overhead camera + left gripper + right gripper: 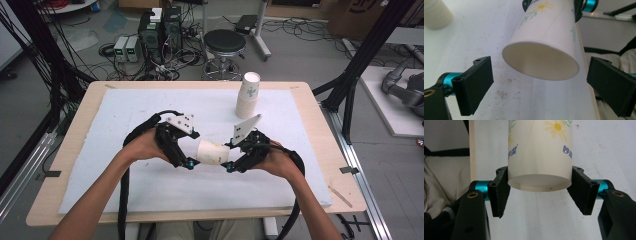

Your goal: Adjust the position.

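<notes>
In the high view the right gripper [231, 166] clamps the cup [211, 153] lying sideways above the bench [310, 150]; a cup stack [248, 95] stands at 1 o'clock. The left gripper view shows the left gripper [540, 85] wide, its pads clear of the cup's open mouth. The right gripper view shows the cup's base pinched.

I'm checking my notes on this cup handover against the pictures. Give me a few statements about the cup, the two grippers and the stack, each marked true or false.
1. The right gripper is shut on the paper cup, near its closed bottom. True.
2. The left gripper also clamps the cup. False: its jaws stand open, apart from the rim on both sides.
3. The cup stands upright on the white mat. False: it lies level between the two grippers, its open mouth toward the left one.
4. A stack of cups stands upright at the far side of the mat. True.
5. The held cup is plain white. False: it bears a daisy print and blue lettering.
</notes>
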